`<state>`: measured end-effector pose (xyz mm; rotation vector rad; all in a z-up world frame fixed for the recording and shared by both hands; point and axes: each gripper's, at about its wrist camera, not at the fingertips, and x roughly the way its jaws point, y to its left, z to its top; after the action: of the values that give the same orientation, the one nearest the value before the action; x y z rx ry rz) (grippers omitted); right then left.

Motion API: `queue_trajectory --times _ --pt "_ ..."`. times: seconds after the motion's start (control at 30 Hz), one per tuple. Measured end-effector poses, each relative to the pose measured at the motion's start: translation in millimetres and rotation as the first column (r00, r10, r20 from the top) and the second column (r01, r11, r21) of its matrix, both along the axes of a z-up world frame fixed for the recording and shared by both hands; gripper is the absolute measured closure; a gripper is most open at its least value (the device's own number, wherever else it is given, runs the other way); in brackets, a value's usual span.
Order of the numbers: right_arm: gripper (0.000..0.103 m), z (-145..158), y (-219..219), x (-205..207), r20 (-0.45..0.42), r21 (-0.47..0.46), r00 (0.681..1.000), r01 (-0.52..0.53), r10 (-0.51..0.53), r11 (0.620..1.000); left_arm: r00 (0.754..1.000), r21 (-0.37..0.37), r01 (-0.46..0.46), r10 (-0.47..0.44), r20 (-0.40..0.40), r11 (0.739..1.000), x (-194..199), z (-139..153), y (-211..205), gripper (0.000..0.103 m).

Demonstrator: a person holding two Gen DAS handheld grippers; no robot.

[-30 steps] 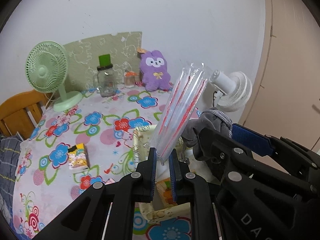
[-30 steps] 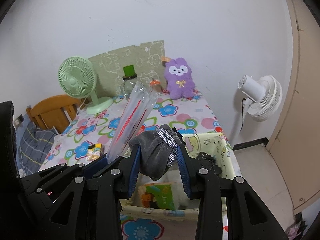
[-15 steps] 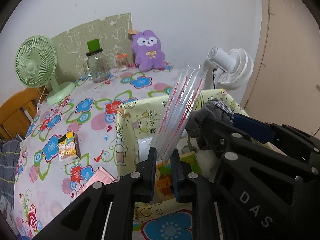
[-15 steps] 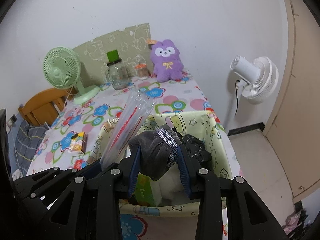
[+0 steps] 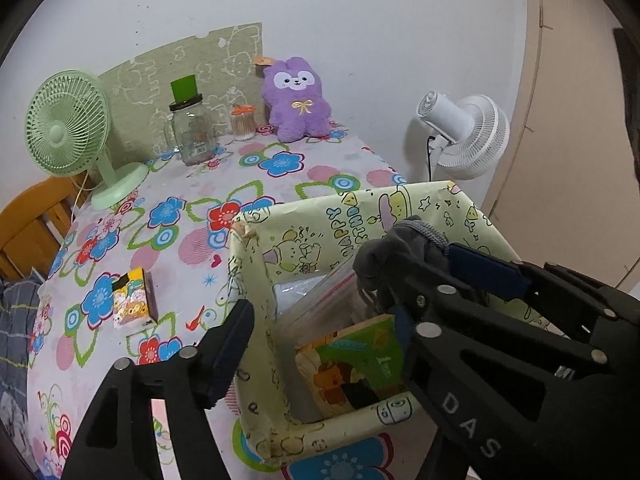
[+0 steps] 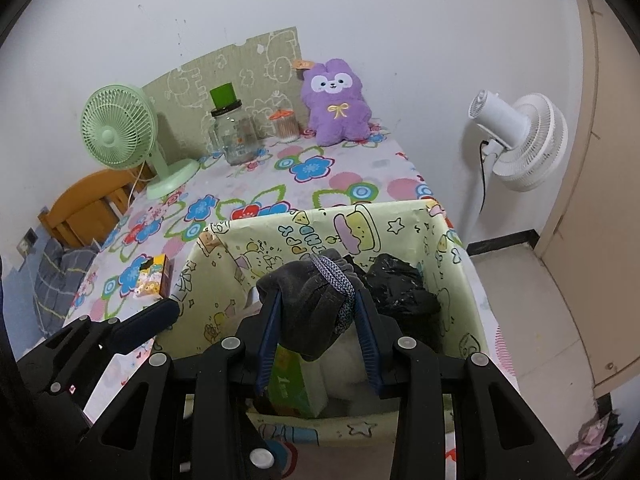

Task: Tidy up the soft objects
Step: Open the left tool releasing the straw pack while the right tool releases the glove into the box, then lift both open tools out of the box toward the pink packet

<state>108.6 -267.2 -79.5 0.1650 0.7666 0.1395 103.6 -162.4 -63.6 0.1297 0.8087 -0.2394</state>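
Dropped since before: the clear bag (image 5: 316,292) is now lying inside the yellow box (image 5: 256,280) at the table's (image 5: 248,184) near right corner. I'm opening my left gripper (image 5: 320,332), nothing between. My right gripper (image 6: 316,320) is squeezing the grey glove (image 6: 316,304) over the box.

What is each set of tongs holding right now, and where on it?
Right tongs clamp the grey glove across its bunched middle, above the box. Left tongs are opening with nothing between them; the plastic bag lies in the box.

Left gripper (image 5: 320,344) fingers are opening, empty; right gripper (image 6: 316,320) fingers clamped.
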Motion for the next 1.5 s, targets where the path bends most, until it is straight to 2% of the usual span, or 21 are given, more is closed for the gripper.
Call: queue_trajectory --times 0.17,0.23,0.3,0.43,0.73,0.93,1.5 --pt "0.058 0.4 0.6 10.7 0.002 0.003 1.000 -0.005 0.005 1.000 1.000 0.014 0.003 -0.003 0.017 1.000 6.9 2.5 -2.0 0.019" --pt "0.036 0.7 0.5 12.7 0.006 0.001 1.000 -0.005 0.005 1.000 1.000 0.017 -0.004 0.003 0.020 1.000 8.9 3.3 -1.3 0.017" --pt "0.027 2.7 0.7 13.1 0.024 -0.003 1.000 0.000 0.000 1.000 1.000 0.015 -0.003 0.003 0.019 1.000 11.4 3.4 0.0 0.017" --pt "0.021 4.8 1.3 14.0 0.031 -0.020 0.999 0.009 -0.008 1.000 1.000 0.016 -0.002 0.002 0.016 1.000 12.7 3.8 1.0 0.015" --pt "0.009 15.3 8.3 1.7 0.050 -0.034 0.998 0.038 -0.037 0.999 0.999 -0.006 0.003 -0.003 0.037 1.000 8.4 11.0 11.7 0.004" --pt "0.004 24.9 17.2 -9.9 0.083 -0.039 0.994 0.070 -0.067 0.997 0.998 -0.016 0.010 -0.009 0.059 1.000 -2.1 18.9 22.1 0.002" --pt "0.004 47.5 55.6 -36.0 0.136 -0.094 0.990 0.044 -0.031 0.995 0.993 -0.040 0.013 -0.008 0.119 0.999 -26.8 36.4 57.3 0.002"
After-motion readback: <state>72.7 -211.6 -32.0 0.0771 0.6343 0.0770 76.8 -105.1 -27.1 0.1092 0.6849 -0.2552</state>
